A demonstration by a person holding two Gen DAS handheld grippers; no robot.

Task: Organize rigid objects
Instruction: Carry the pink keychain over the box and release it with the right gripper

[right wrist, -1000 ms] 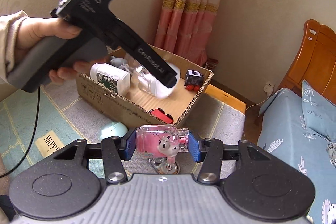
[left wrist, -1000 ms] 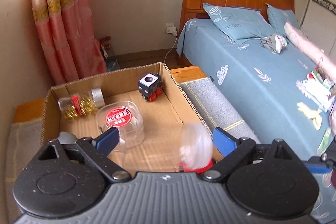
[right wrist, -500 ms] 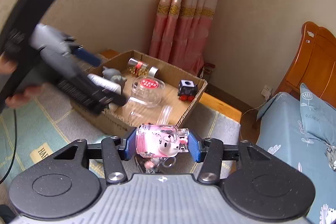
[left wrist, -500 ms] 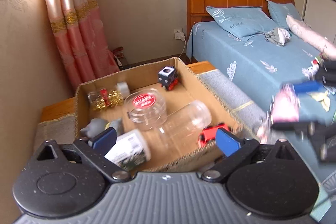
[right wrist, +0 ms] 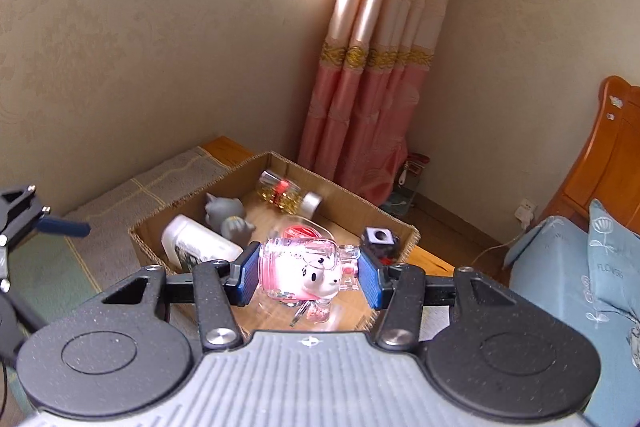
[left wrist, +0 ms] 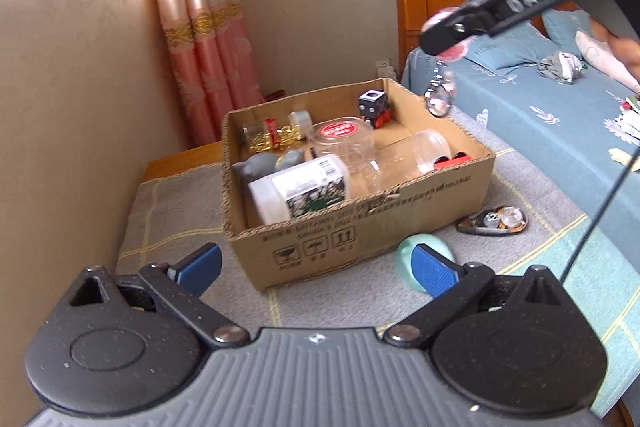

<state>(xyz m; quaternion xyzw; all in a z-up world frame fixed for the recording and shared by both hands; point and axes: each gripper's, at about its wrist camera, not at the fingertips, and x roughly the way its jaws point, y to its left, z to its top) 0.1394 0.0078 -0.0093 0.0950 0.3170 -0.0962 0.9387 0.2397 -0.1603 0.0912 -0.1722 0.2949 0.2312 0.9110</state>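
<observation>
Bright window daylight, fisheye edges, slight motion blur

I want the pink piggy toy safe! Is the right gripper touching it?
Touching. The right wrist view shows both blue pads pressed against the ends of the pink toy, so the right gripper holds it above the cardboard box.

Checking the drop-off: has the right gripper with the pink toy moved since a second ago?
Yes. The right gripper has carried the pink toy over the cardboard box.

Both wrist views share cardboard box [left wrist: 360, 227]
</observation>
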